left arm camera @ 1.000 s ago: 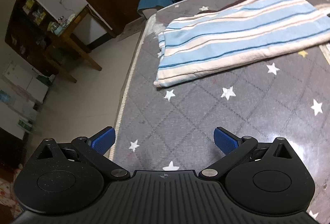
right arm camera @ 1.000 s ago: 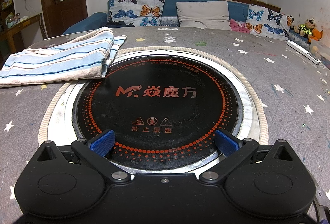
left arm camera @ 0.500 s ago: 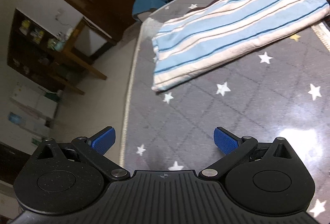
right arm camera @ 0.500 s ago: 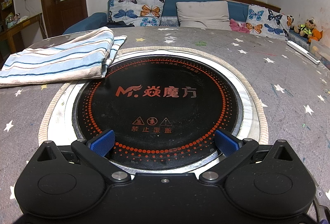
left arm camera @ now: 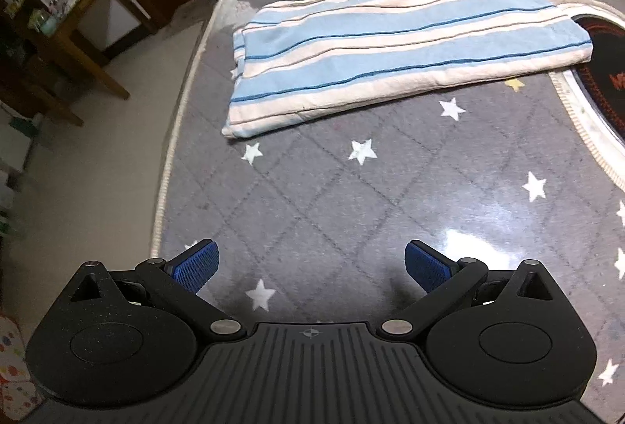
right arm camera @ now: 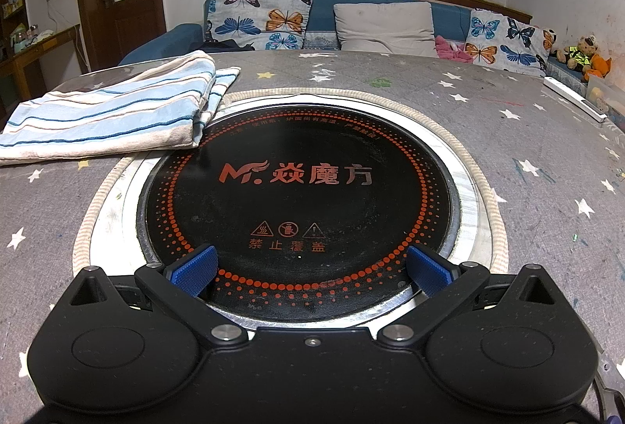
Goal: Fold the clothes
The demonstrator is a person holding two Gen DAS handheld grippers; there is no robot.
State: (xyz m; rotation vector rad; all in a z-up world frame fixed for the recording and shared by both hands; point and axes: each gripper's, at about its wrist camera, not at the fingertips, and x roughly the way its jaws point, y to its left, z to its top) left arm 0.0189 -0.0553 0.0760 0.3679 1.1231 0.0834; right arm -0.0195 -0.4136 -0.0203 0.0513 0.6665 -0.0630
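Observation:
A folded garment with light blue and cream stripes [left arm camera: 390,49] lies flat on the grey star-patterned table cover [left arm camera: 351,197], a dark brown piece peeking out at its far edge. In the right wrist view the same folded garment [right arm camera: 113,111] sits at the left, its corner overlapping the rim of the round cooktop. My left gripper [left arm camera: 310,266] hovers open above bare table cover, well short of the garment, holding nothing. My right gripper [right arm camera: 310,268] is open over the near rim of the cooktop, with nothing between its blue pads.
A black round induction cooktop [right arm camera: 297,197] with orange print is set in the table's middle, ringed by a metal rim. The table's left edge [left arm camera: 175,135] drops to a pale floor. A wooden side table [left arm camera: 78,45] and a door stand left; a blue sofa [right arm camera: 386,14] with cushions lies beyond.
My left gripper has swung to the right and tilted, so the garment now sits more central and the cooktop's edge has come into view. The right gripper has stayed still.

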